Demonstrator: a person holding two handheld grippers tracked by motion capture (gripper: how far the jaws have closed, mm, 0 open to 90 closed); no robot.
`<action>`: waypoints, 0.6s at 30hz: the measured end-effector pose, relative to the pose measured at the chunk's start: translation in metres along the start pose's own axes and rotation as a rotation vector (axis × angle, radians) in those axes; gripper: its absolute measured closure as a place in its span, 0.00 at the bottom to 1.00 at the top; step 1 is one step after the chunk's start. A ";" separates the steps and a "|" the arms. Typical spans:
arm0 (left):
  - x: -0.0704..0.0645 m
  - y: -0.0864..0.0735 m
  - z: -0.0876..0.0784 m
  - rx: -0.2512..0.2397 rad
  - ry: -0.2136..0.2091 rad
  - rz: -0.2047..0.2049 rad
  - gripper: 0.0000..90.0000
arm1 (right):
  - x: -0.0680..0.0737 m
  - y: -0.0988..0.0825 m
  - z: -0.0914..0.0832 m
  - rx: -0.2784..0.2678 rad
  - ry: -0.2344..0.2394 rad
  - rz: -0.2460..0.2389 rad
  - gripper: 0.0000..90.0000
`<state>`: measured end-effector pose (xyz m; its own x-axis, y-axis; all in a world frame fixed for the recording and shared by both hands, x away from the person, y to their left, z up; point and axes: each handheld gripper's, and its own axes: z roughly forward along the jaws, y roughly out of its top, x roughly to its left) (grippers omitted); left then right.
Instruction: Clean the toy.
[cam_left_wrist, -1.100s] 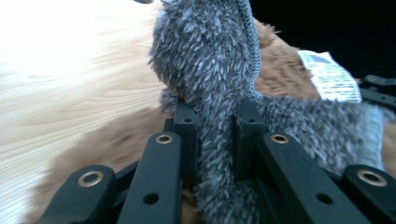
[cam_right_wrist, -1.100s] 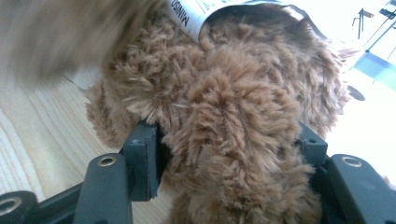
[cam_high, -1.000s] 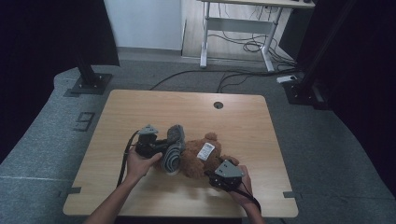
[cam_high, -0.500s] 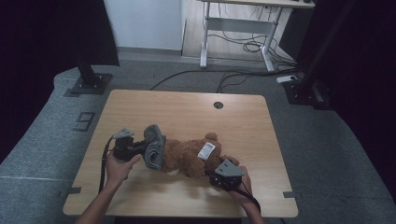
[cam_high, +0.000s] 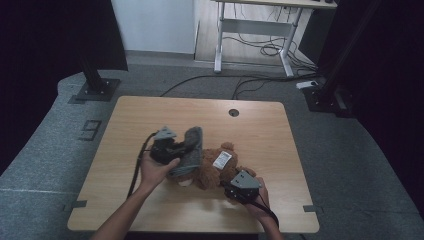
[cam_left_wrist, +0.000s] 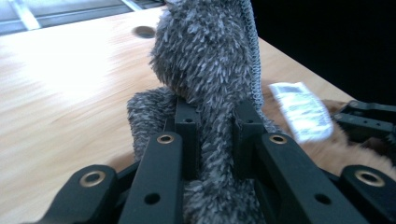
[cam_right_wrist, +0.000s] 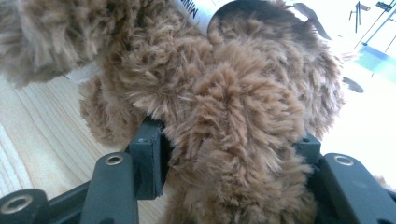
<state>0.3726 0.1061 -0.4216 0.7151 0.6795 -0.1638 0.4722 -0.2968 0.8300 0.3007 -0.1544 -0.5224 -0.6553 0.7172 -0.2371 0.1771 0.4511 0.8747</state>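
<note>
Wooden table (cam_high: 150, 115), desk frame (cam_high: 250, 30) behind

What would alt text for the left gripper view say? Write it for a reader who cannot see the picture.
The left gripper has its two black jaws shut on a fuzzy grey knit garment, which rises between them above a light wooden table. To the right lie brown plush fur with a white label and part of the other gripper.
</note>
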 end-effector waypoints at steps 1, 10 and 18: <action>-0.007 0.004 0.008 0.011 -0.009 0.014 0.85 | 0.000 0.000 0.000 -0.001 -0.001 -0.001 0.49; -0.040 0.011 0.053 0.085 -0.049 0.072 0.85 | 0.001 -0.002 0.000 0.007 -0.002 -0.005 0.50; -0.019 -0.007 0.039 0.074 -0.057 0.015 0.85 | 0.002 -0.001 0.002 0.025 -0.009 -0.001 0.51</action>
<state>0.3757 0.0686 -0.4453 0.7494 0.6362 -0.1833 0.4967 -0.3571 0.7910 0.3005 -0.1521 -0.5249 -0.6490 0.7213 -0.2421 0.1946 0.4650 0.8636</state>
